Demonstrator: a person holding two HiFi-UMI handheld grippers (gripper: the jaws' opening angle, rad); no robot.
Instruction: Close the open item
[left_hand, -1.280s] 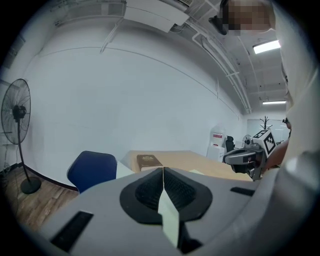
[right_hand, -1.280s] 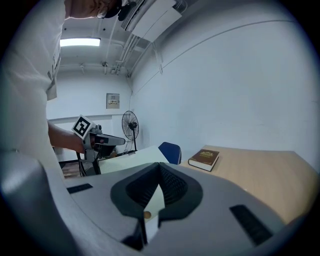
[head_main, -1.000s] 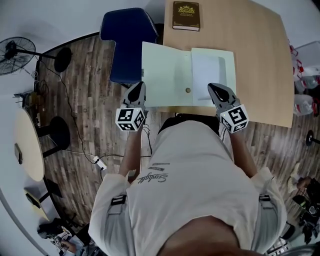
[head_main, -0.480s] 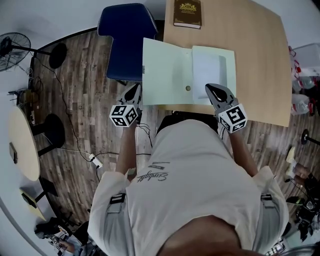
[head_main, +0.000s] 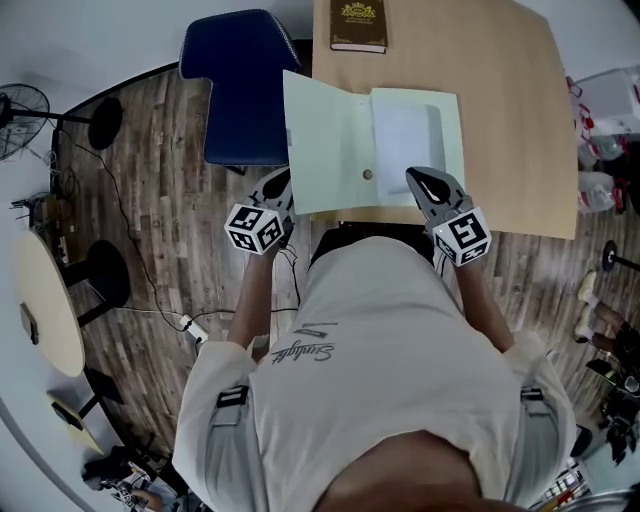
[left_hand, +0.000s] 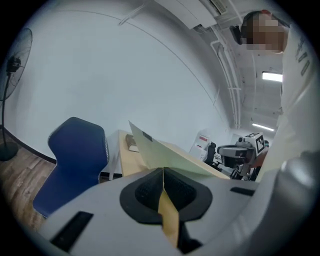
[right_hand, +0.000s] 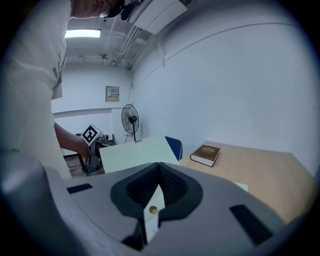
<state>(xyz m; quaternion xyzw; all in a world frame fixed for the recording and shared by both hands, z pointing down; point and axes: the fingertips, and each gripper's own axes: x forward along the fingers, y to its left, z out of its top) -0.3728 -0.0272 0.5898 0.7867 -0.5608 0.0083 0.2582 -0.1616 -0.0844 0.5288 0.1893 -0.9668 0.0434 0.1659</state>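
Observation:
A pale green folder (head_main: 330, 140) lies open on the wooden table (head_main: 510, 120), its left flap (left_hand: 165, 155) hanging past the table's left edge and slanting upward. A white sheet (head_main: 405, 135) lies in the right half, and a snap button (head_main: 367, 174) sits near the fold. My left gripper (head_main: 280, 185) is at the flap's near left corner, jaws shut on its edge (left_hand: 163, 172). My right gripper (head_main: 425, 180) rests over the folder's near right part, jaws shut with nothing between them (right_hand: 159, 167); the button (right_hand: 153, 210) shows below them.
A brown book (head_main: 359, 25) lies at the table's far edge. A blue chair (head_main: 235, 90) stands left of the table, just beyond the flap. A fan (right_hand: 130, 120) and small round tables stand on the wooden floor at the left.
My left gripper, which had drifted left off the flap half a second ago, is back at its near corner. The flap now slants up. The right gripper has barely moved.

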